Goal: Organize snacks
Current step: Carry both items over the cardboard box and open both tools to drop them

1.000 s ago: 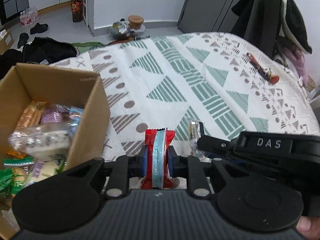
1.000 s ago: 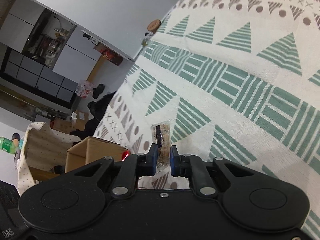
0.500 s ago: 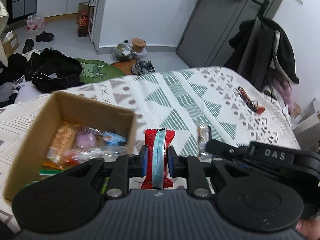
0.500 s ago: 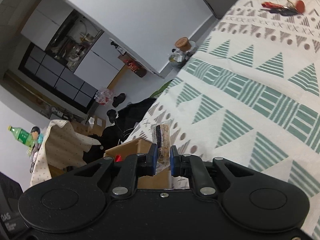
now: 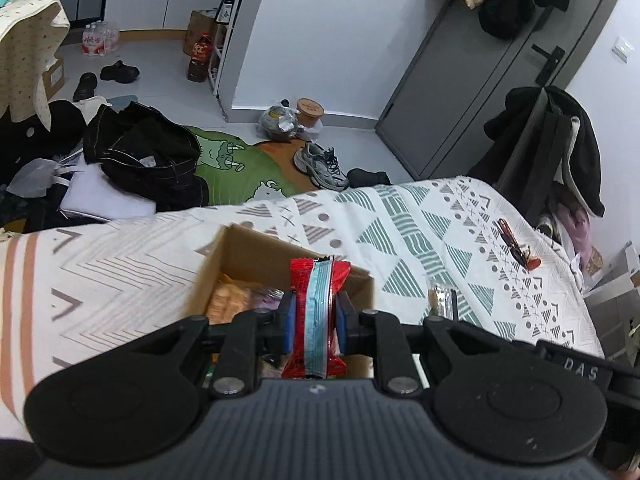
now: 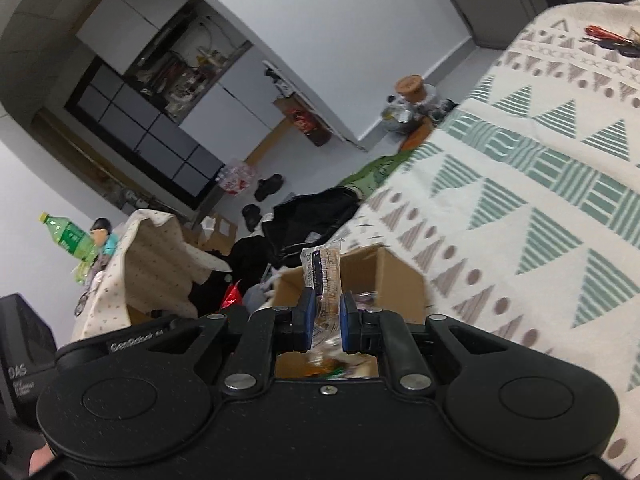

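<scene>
My left gripper [image 5: 313, 318] is shut on a red snack packet with a light blue stripe [image 5: 318, 312], held upright above the open cardboard box [image 5: 248, 248]. The box holds several wrapped snacks [image 5: 226, 300]. My right gripper [image 6: 324, 316] is shut on a clear-wrapped biscuit bar [image 6: 326, 270], held above the same box [image 6: 396, 280]. The right gripper and its bar [image 5: 440, 300] show in the left wrist view just right of the box.
The box sits on a table under a patterned cloth [image 5: 400, 232] with green triangles. A red-handled tool [image 5: 516, 248] lies at the far right of the cloth. Bags, shoes and clothes lie on the floor beyond [image 5: 148, 156]. A draped chair [image 6: 152, 256] stands left of the box.
Both grippers have risen and moved left with their snacks, from over the cloth beside the box to above the box opening.
</scene>
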`<state>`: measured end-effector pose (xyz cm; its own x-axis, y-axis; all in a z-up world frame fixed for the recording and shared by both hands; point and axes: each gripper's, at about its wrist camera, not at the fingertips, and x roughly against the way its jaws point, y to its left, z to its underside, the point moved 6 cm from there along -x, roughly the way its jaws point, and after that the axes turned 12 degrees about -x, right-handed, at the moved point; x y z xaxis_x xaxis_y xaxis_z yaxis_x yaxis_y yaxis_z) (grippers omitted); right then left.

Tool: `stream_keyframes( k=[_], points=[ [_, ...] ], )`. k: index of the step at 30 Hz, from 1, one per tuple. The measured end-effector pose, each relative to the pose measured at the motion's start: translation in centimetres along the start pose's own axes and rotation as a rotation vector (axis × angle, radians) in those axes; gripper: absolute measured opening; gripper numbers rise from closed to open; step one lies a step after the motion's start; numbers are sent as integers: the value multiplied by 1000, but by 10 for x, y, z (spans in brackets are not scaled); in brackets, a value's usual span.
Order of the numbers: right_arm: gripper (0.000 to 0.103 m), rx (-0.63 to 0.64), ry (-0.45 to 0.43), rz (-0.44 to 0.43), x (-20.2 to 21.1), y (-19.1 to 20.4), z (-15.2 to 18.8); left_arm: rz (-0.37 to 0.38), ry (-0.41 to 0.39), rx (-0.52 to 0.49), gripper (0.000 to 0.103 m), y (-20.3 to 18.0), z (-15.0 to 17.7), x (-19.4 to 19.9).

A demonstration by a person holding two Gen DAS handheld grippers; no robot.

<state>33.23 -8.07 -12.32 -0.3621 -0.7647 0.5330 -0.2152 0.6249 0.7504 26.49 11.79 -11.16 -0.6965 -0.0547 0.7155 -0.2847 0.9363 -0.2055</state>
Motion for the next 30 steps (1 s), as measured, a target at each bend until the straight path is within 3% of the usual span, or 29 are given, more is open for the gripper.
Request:
stream_keyframes(
  k=[14,18,21,26,30],
  points=[
    [13,-18,-20,15,-19,39,13,5,18,14,24,28,-11,32],
    [24,-20,-42,39,-24,46,7,-17,10,33,28,41,-11,43],
    [32,-26,-54,51,-17,45,8,-30,23,28,38,44,-8,48],
    [34,-38,-66,91,4,35,14,-47,19,-17,62,41,-4,56],
    [47,-29,-71,129,23,29,20,-45,1,-35,76,37,-2,63]
  ],
)
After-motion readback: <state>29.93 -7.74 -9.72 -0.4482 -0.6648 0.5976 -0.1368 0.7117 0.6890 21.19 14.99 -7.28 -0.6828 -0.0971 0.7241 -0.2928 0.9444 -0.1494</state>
